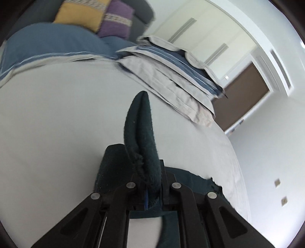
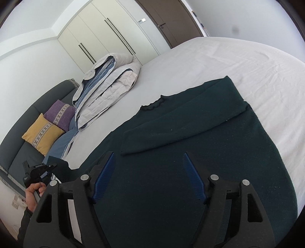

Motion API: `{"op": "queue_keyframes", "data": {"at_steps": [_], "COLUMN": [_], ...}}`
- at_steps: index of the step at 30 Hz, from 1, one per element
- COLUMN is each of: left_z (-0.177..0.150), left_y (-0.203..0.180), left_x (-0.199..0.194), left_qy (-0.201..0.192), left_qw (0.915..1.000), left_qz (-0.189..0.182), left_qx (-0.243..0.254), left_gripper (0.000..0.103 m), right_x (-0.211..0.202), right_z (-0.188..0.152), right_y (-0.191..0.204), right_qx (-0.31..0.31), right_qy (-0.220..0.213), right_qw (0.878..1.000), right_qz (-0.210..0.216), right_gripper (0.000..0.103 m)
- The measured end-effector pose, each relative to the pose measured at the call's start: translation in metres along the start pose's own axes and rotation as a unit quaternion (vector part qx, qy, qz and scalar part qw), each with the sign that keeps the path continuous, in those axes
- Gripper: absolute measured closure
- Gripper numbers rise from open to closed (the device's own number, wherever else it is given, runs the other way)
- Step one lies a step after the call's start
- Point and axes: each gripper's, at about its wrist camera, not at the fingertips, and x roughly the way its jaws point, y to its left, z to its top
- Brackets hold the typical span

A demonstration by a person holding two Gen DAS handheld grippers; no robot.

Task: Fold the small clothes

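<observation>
A dark green sweater [image 2: 190, 152] lies flat on the white bed [image 2: 247, 63], one sleeve folded across its body. My right gripper [image 2: 148, 171] hovers over the sweater's lower part, open and empty, blue pads [image 2: 105, 177] wide apart. My left gripper [image 1: 147, 183] is shut on a bunched fold of the sweater [image 1: 141, 129], which sticks up between the jaws above the bed. The left gripper also shows in the right wrist view [image 2: 41, 170], at the sweater's left edge, held by a hand.
A folded grey and blue duvet [image 2: 106, 84] lies on the bed beyond the sweater. Yellow [image 2: 42, 133] and purple [image 2: 60, 114] cushions lean on the dark headboard. Wardrobe doors [image 2: 99, 36] and a brown door [image 2: 164, 17] stand behind.
</observation>
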Motion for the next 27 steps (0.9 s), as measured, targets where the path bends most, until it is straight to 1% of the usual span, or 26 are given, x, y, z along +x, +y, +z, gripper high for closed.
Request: {"op": "queue_keyframes", "data": {"at_steps": [1, 3, 6, 7, 9, 11, 12, 13, 14, 15, 16, 18, 20, 22, 24, 27], "left_z": [-0.009, -0.034, -0.086, -0.106, -0.143, -0.177, -0.191, -0.200, -0.207, -0.211, -0.210, -0.206, -0.196, -0.183, -0.176, -0.166], "left_y": [-0.031, -0.088, -0.168, -0.189, -0.218, -0.233, -0.236, -0.235, -0.231, -0.226, -0.221, -0.206, -0.187, -0.166, -0.144, -0.112], "left_x": [0.007, 0.023, 0.049, 0.059, 0.082, 0.102, 0.109, 0.113, 0.112, 0.107, 0.101, 0.084, 0.067, 0.059, 0.054, 0.051], "left_qy": [0.005, 0.022, 0.053, 0.066, 0.097, 0.132, 0.146, 0.156, 0.160, 0.156, 0.148, 0.139, 0.123, 0.119, 0.123, 0.128], "left_qw": [0.9993, 0.9944, 0.9787, 0.9728, 0.9611, 0.9491, 0.9437, 0.9403, 0.9390, 0.9398, 0.9420, 0.9447, 0.9482, 0.9566, 0.9641, 0.9706], "left_qz": [-0.004, -0.022, -0.056, -0.063, -0.076, -0.077, -0.077, -0.079, -0.083, -0.084, -0.081, -0.085, -0.094, -0.087, -0.080, -0.070], "left_qx": [0.037, 0.101, 0.190, 0.213, 0.247, 0.276, 0.287, 0.292, 0.293, 0.293, 0.290, 0.285, 0.277, 0.251, 0.221, 0.192], "left_gripper": [0.095, 0.095, 0.095, 0.095, 0.094, 0.083, 0.067, 0.049, 0.040, 0.028, 0.020, 0.012, 0.012, 0.012, 0.012, 0.012], "right_x": [-0.004, -0.007, -0.016, -0.018, -0.020, -0.022, -0.022, -0.021, -0.018, -0.014, -0.011, 0.000, 0.016, 0.034, 0.059, 0.101], "right_z": [-0.001, -0.001, -0.004, -0.003, -0.002, 0.000, 0.001, 0.003, 0.005, 0.007, 0.009, 0.016, 0.024, 0.034, 0.043, 0.050], "right_y": [-0.007, -0.020, -0.042, -0.050, -0.066, -0.080, -0.086, -0.091, -0.096, -0.099, -0.100, -0.098, -0.089, -0.071, -0.052, -0.034], "right_qx": [0.005, 0.017, 0.036, 0.042, 0.054, 0.067, 0.071, 0.075, 0.078, 0.078, 0.076, 0.072, 0.063, 0.046, 0.032, 0.027], "right_qy": [-0.002, -0.006, -0.012, -0.014, -0.015, -0.012, -0.009, -0.004, 0.002, 0.009, 0.014, 0.024, 0.037, 0.046, 0.069, 0.103], "right_qw": [1.000, 1.000, 0.999, 0.999, 0.998, 0.997, 0.997, 0.997, 0.996, 0.996, 0.996, 0.997, 0.997, 0.998, 0.997, 0.994], "right_qz": [-0.002, -0.005, -0.011, -0.014, -0.021, -0.027, -0.029, -0.031, -0.034, -0.036, -0.037, -0.031, -0.018, -0.004, 0.002, -0.020], "right_gripper": [0.032, 0.032, 0.032, 0.032, 0.032, 0.032, 0.032, 0.032, 0.032, 0.032, 0.032, 0.032, 0.032, 0.032, 0.032, 0.032]}}
